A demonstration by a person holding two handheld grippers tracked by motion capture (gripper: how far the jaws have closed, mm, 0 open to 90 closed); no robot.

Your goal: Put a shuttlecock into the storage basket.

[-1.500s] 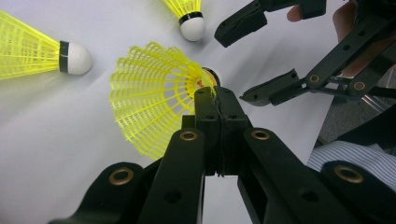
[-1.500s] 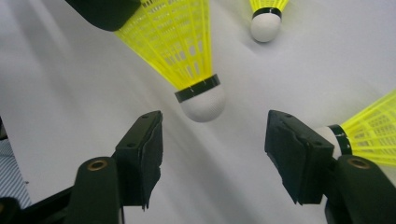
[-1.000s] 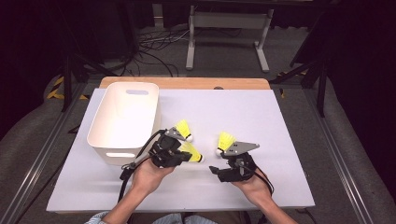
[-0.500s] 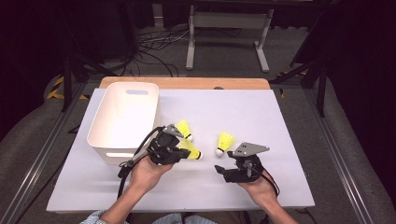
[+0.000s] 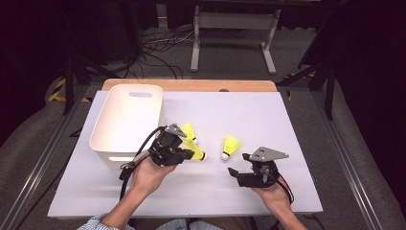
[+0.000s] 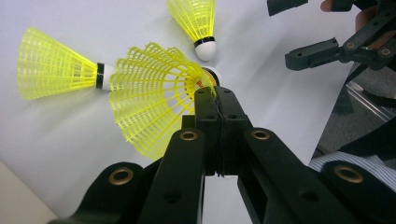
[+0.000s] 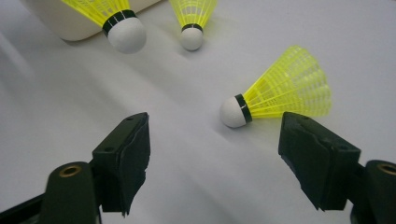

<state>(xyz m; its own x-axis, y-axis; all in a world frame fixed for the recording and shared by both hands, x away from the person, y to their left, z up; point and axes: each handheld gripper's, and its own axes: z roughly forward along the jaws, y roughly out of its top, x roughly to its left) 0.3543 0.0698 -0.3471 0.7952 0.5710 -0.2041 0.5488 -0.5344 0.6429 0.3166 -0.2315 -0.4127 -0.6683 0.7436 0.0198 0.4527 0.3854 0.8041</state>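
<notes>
Clamping a shuttlecock's skirt (image 6: pixel 154 100), the left gripper (image 6: pixel 215 100) contrasts the right gripper's (image 7: pixel 215 154) just-opening, empty jaws.

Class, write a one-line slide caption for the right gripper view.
Open right hand-held gripper faces a yellow shuttlecock lying on the white table.

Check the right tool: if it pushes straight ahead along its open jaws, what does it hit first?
Most likely the lone yellow shuttlecock lying on the white table. The right tool has its jaws spread, having just been opening, nothing between them, and the white cork tip sits just ahead. Depth is uncertain.
</notes>
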